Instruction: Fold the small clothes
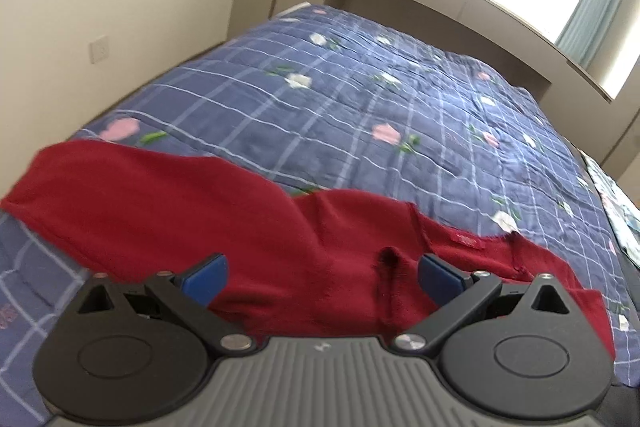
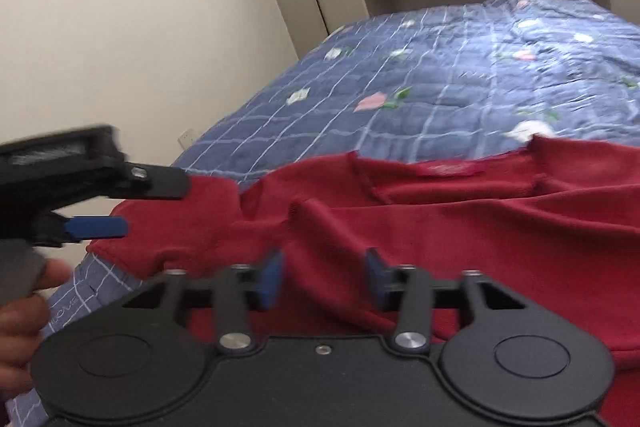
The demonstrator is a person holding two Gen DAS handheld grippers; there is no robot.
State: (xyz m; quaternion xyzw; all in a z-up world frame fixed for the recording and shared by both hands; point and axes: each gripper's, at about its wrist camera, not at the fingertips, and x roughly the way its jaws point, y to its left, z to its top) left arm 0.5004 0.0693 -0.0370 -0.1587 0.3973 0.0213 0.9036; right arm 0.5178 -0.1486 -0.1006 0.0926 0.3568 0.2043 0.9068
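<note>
A dark red knit top [image 1: 280, 247] lies spread on the bed, neck label [image 1: 466, 241] facing up and one sleeve [image 1: 120, 195] stretched out to the left. My left gripper [image 1: 323, 277] hovers over its near part, blue pads wide apart and nothing pinched. In the right wrist view the same top [image 2: 440, 227] fills the lower half, with its label [image 2: 450, 169] at the far edge. My right gripper [image 2: 325, 279] stands open just above a raised fold; its pads do not press on the cloth. The left gripper [image 2: 132, 205] shows at the left, open, over the top's left edge.
A blue checked quilt with flowers [image 1: 320, 115] covers the bed [image 2: 440, 87]. A cream wall runs along the left side, and a ledge below a window stands at the far end. A pale patterned cloth [image 1: 612, 203] lies at the right edge. A hand [image 2: 20, 327] grips the left gripper's handle.
</note>
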